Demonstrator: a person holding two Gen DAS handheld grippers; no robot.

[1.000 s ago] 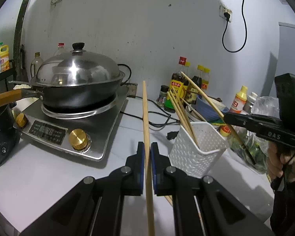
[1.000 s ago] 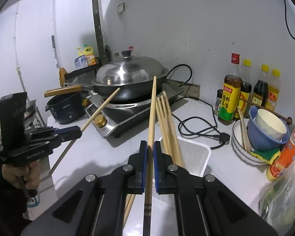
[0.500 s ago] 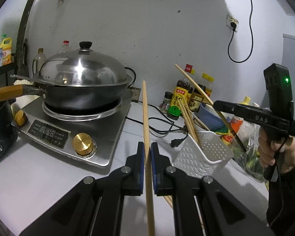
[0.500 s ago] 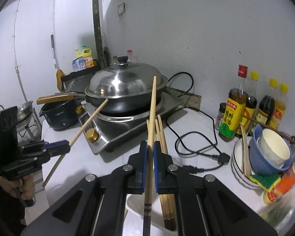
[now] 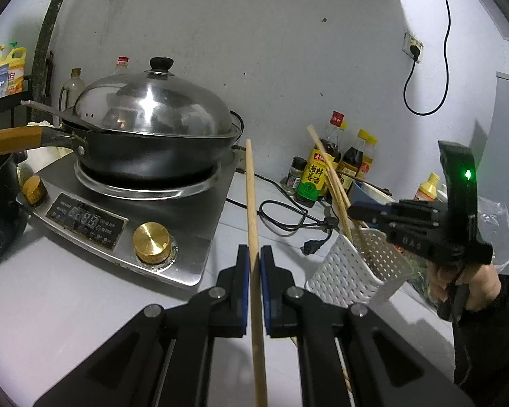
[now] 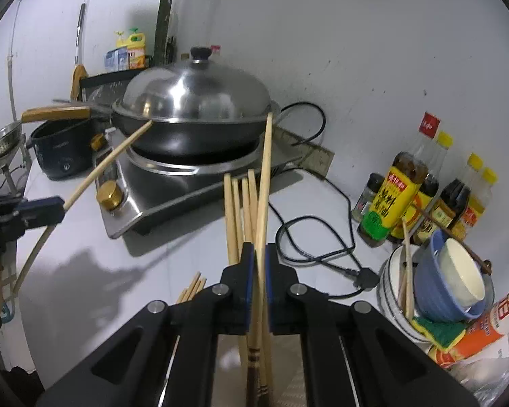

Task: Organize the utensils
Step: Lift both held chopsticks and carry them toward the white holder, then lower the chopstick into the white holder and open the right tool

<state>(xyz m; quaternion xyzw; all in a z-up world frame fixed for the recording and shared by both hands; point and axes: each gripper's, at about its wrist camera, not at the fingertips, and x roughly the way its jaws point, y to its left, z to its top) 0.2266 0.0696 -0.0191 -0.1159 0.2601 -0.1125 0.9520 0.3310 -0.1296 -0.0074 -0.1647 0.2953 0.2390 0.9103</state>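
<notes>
Each chopstick, a light, stiff, smooth wooden rod apt to pivot or slip, is clamped near mid-length: one in the left gripper (image 5: 253, 264) over the counter, one (image 6: 264, 183) in the right gripper (image 6: 260, 257) above the white basket (image 5: 353, 271) already holding several.

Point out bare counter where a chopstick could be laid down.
Free: the white counter in front of the induction cooker, left of the white basket. Crowded: the black cord behind, and bottles and bowls at right.
</notes>
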